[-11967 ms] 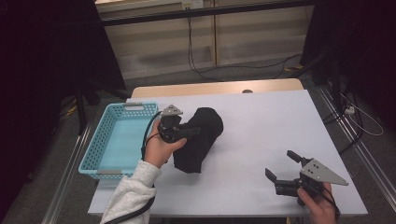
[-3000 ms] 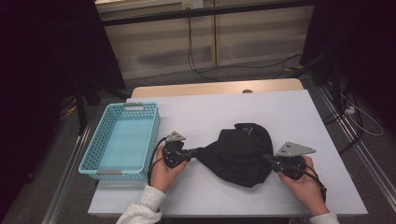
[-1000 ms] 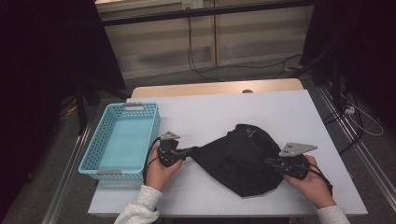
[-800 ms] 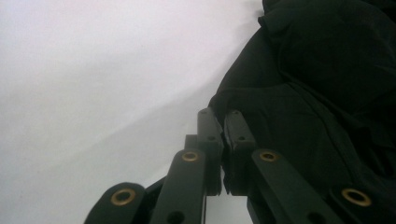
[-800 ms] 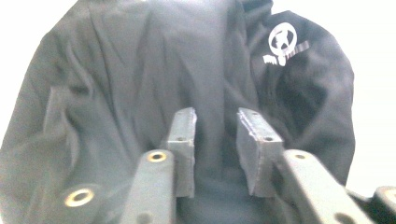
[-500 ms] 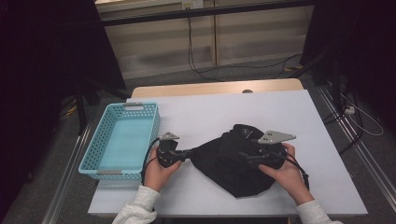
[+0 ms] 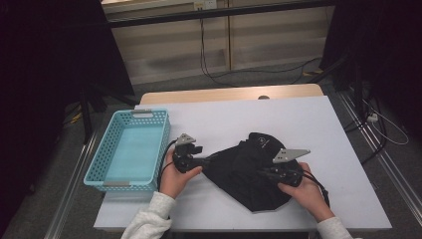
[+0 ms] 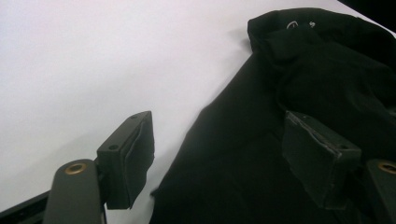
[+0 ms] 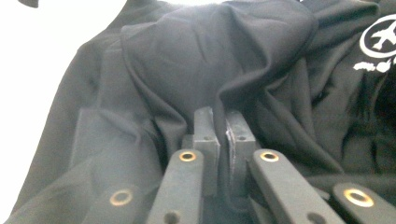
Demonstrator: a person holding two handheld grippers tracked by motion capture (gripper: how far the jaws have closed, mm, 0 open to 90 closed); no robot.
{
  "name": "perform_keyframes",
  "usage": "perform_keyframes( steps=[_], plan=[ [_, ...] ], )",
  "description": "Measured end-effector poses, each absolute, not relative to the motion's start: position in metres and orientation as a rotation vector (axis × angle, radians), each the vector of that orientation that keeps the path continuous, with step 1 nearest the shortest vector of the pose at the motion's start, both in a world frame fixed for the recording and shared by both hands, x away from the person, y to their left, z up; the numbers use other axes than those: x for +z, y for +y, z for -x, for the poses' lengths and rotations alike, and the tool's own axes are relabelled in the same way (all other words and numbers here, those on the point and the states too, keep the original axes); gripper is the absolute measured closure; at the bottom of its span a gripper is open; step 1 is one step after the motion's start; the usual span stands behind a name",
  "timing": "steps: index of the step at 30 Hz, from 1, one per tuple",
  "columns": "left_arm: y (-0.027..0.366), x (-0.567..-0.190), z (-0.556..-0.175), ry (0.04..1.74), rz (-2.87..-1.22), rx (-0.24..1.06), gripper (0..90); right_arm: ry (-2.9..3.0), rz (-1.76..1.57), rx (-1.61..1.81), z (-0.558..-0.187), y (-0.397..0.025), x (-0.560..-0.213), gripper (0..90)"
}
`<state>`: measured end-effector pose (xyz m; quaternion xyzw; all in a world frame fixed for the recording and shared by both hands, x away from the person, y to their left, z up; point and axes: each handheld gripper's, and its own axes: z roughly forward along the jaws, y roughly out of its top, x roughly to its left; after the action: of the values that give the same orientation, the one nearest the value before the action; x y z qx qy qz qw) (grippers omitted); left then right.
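**Folding the black shirt, one side pinched**

Now we have the black cotton shirt with a small white printed logo (image 7: 249, 172) lying crumpled on the white desk (image 7: 318, 129), a little right of centre and well apart from the light blue perforated plastic basket (image 7: 130, 149) at the desk's left edge. Our right tool (image 9: 219, 123) is clenched on a ridge of the shirt's cloth; in the right gripper view the two pads sit almost together with a fold drawn up between them. Our left tool (image 8: 229, 154) is released, its jaws standing wide, one over bare desk and the other over the shirt's left edge, with nothing between them yet.

We judge the step in hand to be taking hold of that left edge so the garment can be spread or folded between both tools. To do it well, we should lower the left tool until the lower pad slides under the hem, then close on a single layer rather than a bunched handful. We should keep the right tool's pinch firm and level, so the cloth stays taut between the two holds. Pulling unevenly could drag the shirt toward the basket or let the fold slip out of the right pads.
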<state>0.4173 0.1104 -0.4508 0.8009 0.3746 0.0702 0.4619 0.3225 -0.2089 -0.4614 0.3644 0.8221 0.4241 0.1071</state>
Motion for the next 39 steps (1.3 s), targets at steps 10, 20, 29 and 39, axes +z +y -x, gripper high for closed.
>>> perform_keyframes(
  steps=[10, 20, 29, 39],
  plan=[
    [0.073, -0.469, -0.437, 0.907, -2.037, 0.140, 27.7, 2.400, -1.117, 1.240, -0.299, -0.244, -0.462, 87.9],
    [0.064, -0.464, -0.430, 0.909, -2.093, 0.008, 86.1, 2.385, -1.114, 1.218, -0.296, -0.246, -0.460, 87.7],
    [0.105, -0.448, -0.426, 0.992, -2.013, 0.108, 87.1, 2.343, -1.123, 1.204, -0.295, -0.266, -0.450, 88.9],
    [0.126, -0.448, -0.416, 0.993, -2.012, 0.102, 86.6, 2.344, -1.121, 1.167, -0.300, -0.270, -0.449, 73.8]
  ],
)
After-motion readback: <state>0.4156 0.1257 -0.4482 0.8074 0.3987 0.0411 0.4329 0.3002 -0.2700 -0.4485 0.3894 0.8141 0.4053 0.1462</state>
